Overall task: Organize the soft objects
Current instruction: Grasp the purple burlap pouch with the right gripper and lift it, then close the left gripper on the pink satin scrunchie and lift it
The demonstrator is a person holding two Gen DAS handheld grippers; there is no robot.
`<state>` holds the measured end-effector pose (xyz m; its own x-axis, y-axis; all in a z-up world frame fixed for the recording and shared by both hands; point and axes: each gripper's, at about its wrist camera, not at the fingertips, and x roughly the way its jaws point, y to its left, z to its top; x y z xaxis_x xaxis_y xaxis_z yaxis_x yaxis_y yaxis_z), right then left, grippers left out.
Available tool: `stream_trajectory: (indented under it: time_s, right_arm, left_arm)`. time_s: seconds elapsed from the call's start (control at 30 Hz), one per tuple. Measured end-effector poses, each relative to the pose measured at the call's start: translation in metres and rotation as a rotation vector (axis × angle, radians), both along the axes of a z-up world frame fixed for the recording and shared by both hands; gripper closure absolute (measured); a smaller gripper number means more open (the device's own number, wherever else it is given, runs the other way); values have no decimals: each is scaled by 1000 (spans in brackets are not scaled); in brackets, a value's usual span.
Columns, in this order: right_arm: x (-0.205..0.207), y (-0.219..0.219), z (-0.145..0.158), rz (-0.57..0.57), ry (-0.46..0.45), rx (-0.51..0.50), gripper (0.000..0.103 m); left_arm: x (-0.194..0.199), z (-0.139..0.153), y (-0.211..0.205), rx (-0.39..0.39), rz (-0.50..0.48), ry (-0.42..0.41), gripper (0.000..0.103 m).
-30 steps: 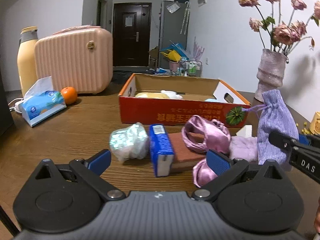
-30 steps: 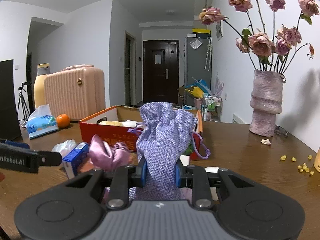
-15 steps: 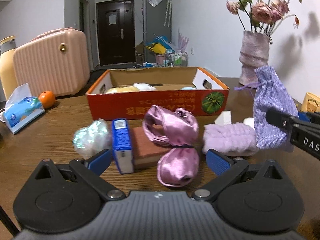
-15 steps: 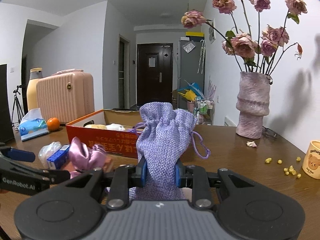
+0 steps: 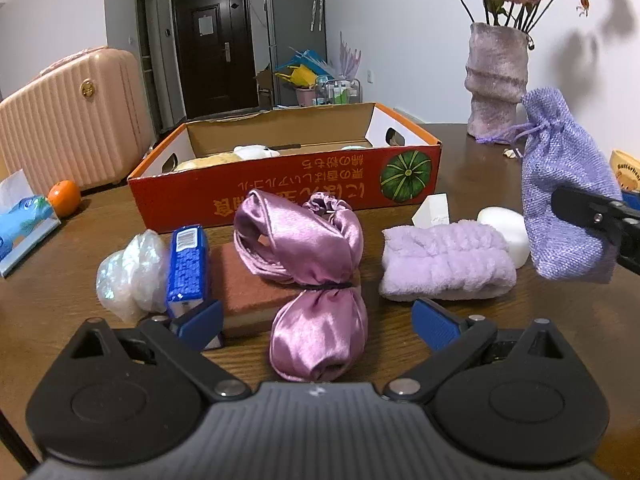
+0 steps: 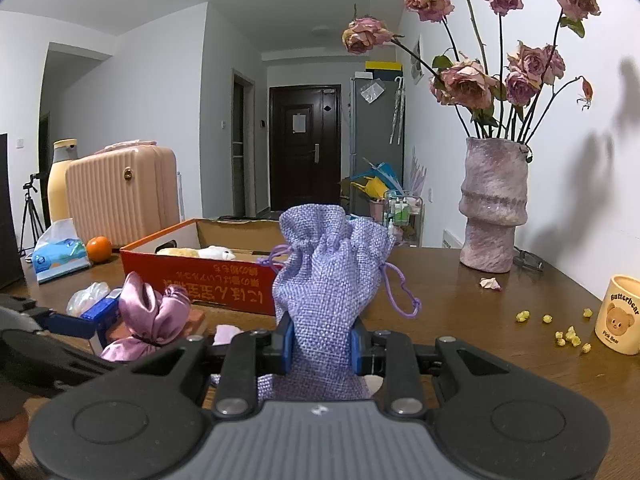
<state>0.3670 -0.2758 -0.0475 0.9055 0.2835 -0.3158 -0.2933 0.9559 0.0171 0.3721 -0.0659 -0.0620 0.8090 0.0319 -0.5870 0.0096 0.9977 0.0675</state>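
While our right claw (image 6: pixel 320 338) pinches the lilac pouch (image 6: pixel 330 280) aloft, our left claw (image 5: pixel 316 320) gapes wide, empty, the satin scrunchie (image 5: pixel 308 272) between its fingers.

We count 1 box (image 5: pixel 280 184), 1 vase (image 6: pixel 494 208), 1 orange (image 5: pixel 64 198), 1 suitcase (image 5: pixel 68 120), 2 grippers: left (image 5: pixel 316 320), right (image 6: pixel 320 340).

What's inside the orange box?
In the orange box, something yellow and something white and fluffy peek out. The front wall covers everything lower down.
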Motion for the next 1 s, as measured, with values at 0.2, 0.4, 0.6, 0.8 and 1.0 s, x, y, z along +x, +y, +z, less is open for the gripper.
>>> stream_trajectory:
  time_s: [0.2, 0.4, 0.6, 0.8, 1.0]
  right_arm:
    - [3, 4, -4, 3, 16, -14, 78]
    - [5, 6, -7, -3, 26, -29, 78]
    - [1, 5, -5, -1, 7, -27, 78]
    - [-2, 6, -3, -5, -14, -33, 77]
    - [-3, 6, -2, -19, -29, -37, 77]
  left_arm:
    - [8, -6, -6, 58, -14, -4, 22]
    - [15, -10, 1, 38, -27, 38, 57]
    - [14, -11, 2, 25, -47, 45, 63]
    - [10, -7, 2, 24, -41, 25, 64]
    - [-1, 4, 4, 14, -36, -29, 64]
